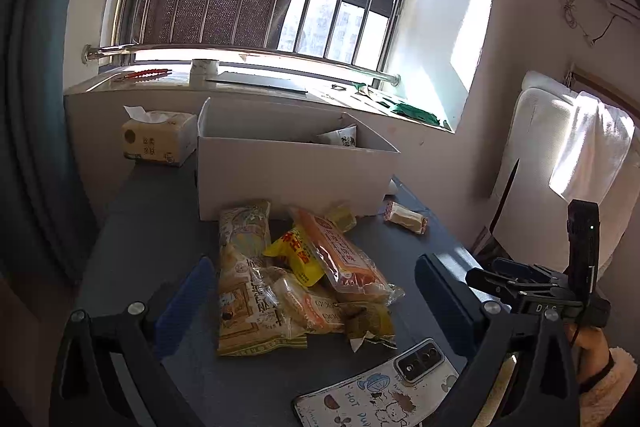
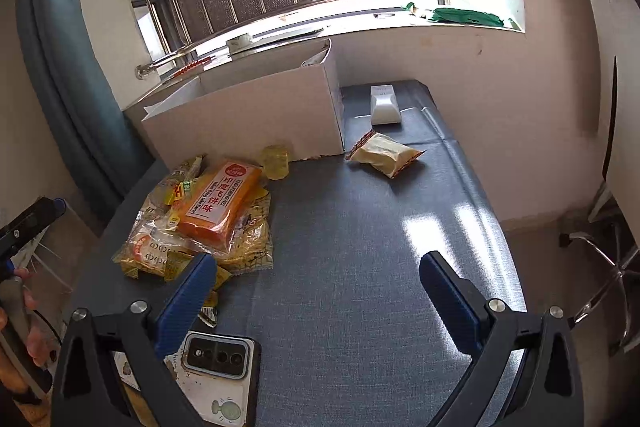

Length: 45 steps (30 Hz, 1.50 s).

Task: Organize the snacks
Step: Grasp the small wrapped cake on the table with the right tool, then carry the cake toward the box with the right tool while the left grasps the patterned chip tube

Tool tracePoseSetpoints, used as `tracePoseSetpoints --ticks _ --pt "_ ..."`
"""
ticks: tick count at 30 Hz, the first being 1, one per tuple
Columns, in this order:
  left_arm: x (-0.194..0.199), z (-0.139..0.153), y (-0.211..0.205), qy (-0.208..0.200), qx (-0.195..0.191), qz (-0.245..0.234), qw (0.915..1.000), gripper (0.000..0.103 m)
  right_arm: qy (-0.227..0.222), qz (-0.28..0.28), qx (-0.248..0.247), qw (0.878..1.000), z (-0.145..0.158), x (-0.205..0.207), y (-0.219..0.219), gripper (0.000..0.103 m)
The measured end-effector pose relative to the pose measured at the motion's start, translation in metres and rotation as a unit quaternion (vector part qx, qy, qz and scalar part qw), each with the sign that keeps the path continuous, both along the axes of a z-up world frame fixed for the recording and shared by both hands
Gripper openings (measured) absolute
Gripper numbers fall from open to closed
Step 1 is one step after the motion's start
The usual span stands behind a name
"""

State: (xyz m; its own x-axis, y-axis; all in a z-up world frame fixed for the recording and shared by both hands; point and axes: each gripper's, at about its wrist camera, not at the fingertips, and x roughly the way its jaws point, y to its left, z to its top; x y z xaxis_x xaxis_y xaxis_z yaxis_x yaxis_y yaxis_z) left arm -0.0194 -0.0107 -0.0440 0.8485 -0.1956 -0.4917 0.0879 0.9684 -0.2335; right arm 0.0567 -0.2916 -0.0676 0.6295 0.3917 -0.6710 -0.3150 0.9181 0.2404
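- While you look along the left wrist view, your left gripper (image 1: 316, 291) hovers over the snack pile (image 1: 296, 279) with its jaws wide apart and nothing between them; the pile sits dead centre on the grey table (image 1: 160, 227).
- At 12 o'clock from the pile stands the white box (image 1: 288, 167), open-topped, with one packet already showing inside. I judge that to be where the snacks go.
- An orange packet (image 1: 340, 255) lies on top of the heap, slanting toward 11 o'clock. Take that one first, since it is uppermost and lifting it should disturb the others least.
- A phone (image 1: 384, 383) lies at 5 o'clock, just beside the pile. Keep your fingers off it.
- A lone wrapped bar (image 1: 406, 218) rests at 2 o'clock, apart from the heap.
- Turning to the right wrist view, your right gripper (image 2: 318, 291) likewise has its jaws spread and empty, above bare table.
- The pile lies at 10 o'clock there, touching your left-hand fingertip (image 2: 192, 287); a separate yellow packet (image 2: 386, 153) lies at 1 o'clock, near the box corner.
- A small yellow jelly-like piece (image 2: 275, 162) sits against the box front at 11 o'clock.
- Your right side is well placed for that lone packet: approach it across its narrow width, close gently on the crimped wrapper, and lift clear of the box wall before dropping.
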Motion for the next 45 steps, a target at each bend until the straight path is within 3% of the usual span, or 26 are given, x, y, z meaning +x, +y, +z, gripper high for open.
tracePoseSetpoints --ticks 3,7,14,21,29,31,32,33,34,35,41,45 --pt "0.000 -0.004 0.003 0.002 -0.001 0.000 1.0000 0.103 -0.002 0.003 -0.007 1.000 0.000 0.010 0.002 0.103" --pt "0.002 -0.013 0.006 0.014 -0.008 -0.004 0.9999 0.103 -0.019 0.009 -0.066 0.998 -0.001 0.040 0.011 0.103" --pt "0.002 -0.022 0.014 0.022 -0.016 -0.001 0.9996 0.103 0.016 0.007 -0.164 0.986 -0.019 0.122 0.028 0.103" --pt "0.003 -0.031 0.028 0.038 -0.049 0.011 0.9980 0.103 0.052 0.026 -0.185 0.981 -0.039 0.181 0.045 0.103" --pt "0.001 -0.035 0.034 0.039 -0.045 0.019 0.9980 0.103 0.100 0.026 -0.171 0.980 -0.058 0.200 0.042 0.103" --pt "0.002 -0.037 0.034 0.042 -0.043 0.019 0.9980 0.103 0.110 0.026 -0.171 0.979 -0.063 0.200 0.039 0.096" --pt "0.003 -0.038 0.034 0.044 -0.042 0.019 0.9980 0.103 0.108 0.025 -0.175 0.978 -0.063 0.199 0.038 0.085" --pt "0.003 -0.038 0.034 0.045 -0.042 0.019 0.9979 0.103 0.107 0.038 -0.158 0.981 -0.061 0.196 0.037 0.057" --pt "0.004 -0.039 0.034 0.047 -0.041 0.020 0.9979 0.103 0.101 0.043 -0.154 0.982 -0.057 0.192 0.036 0.035" --pt "0.004 -0.040 0.034 0.049 -0.041 0.020 0.9978 0.103 0.101 0.040 -0.167 0.980 -0.055 0.190 0.037 0.023" --pt "0.005 -0.042 0.034 0.053 -0.038 0.024 0.9976 0.103 0.093 0.068 -0.168 0.979 -0.045 0.163 0.043 0.020" --pt "0.006 -0.044 0.037 0.056 -0.034 0.027 0.9975 0.103 0.073 0.072 -0.128 0.986 -0.022 0.134 0.043 0.020"
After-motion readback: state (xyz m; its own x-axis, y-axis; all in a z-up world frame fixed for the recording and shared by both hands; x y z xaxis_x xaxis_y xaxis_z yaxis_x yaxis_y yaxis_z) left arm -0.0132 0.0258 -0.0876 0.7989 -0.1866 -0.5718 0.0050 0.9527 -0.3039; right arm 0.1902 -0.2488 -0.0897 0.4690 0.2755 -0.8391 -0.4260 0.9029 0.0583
